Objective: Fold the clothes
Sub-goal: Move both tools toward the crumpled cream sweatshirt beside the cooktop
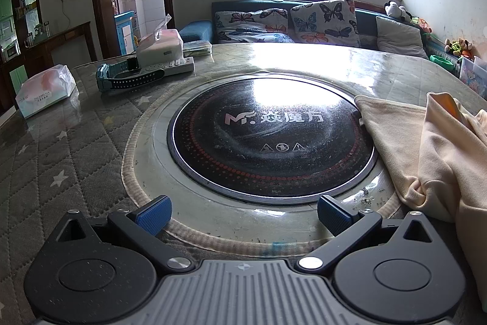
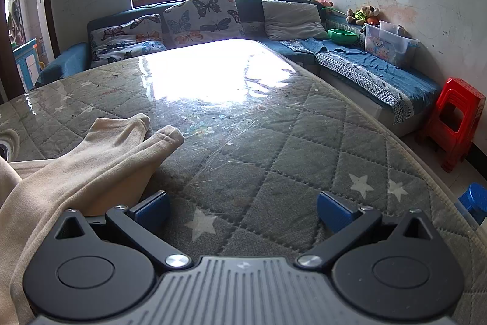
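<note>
A cream, soft-knit garment lies bunched and creased at the right of the tabletop, one flat corner overlapping the rim of the round black cooktop set in the middle; in the right wrist view its two ribbed cuffs lie side by side, pointing toward the far side. The left tongs gape wide and empty over the cooktop's near edge, with the garment just to their right. The right tongs also stand wide apart and empty over open quilted, star-printed cover under glossy scratched film, the garment touching their left side.
</note>
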`<act>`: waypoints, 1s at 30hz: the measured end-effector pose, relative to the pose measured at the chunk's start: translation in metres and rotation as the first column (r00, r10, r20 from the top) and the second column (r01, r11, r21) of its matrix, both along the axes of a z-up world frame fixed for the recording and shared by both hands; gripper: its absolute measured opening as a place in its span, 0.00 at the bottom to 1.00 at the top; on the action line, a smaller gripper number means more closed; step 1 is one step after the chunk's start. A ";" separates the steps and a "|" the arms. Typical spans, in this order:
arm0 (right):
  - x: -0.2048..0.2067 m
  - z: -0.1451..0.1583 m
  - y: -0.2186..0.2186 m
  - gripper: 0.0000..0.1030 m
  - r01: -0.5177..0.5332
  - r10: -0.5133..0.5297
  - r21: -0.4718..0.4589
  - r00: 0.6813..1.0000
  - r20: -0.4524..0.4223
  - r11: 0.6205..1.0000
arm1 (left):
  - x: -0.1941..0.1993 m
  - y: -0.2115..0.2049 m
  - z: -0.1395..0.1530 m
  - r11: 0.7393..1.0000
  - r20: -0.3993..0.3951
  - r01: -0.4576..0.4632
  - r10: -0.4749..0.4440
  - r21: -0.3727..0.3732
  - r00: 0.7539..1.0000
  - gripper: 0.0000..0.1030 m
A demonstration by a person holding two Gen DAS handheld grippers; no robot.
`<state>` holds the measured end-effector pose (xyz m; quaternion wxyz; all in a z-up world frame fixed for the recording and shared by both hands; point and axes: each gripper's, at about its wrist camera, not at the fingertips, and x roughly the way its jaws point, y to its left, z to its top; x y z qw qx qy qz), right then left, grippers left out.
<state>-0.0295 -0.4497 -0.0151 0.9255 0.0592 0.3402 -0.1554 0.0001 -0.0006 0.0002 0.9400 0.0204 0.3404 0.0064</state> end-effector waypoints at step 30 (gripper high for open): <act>-0.081 0.023 0.020 1.00 -0.205 0.204 0.033 0.978 0.042 0.978 | -0.029 -0.035 0.011 1.000 -0.069 0.000 -0.001 -0.013 0.998 1.00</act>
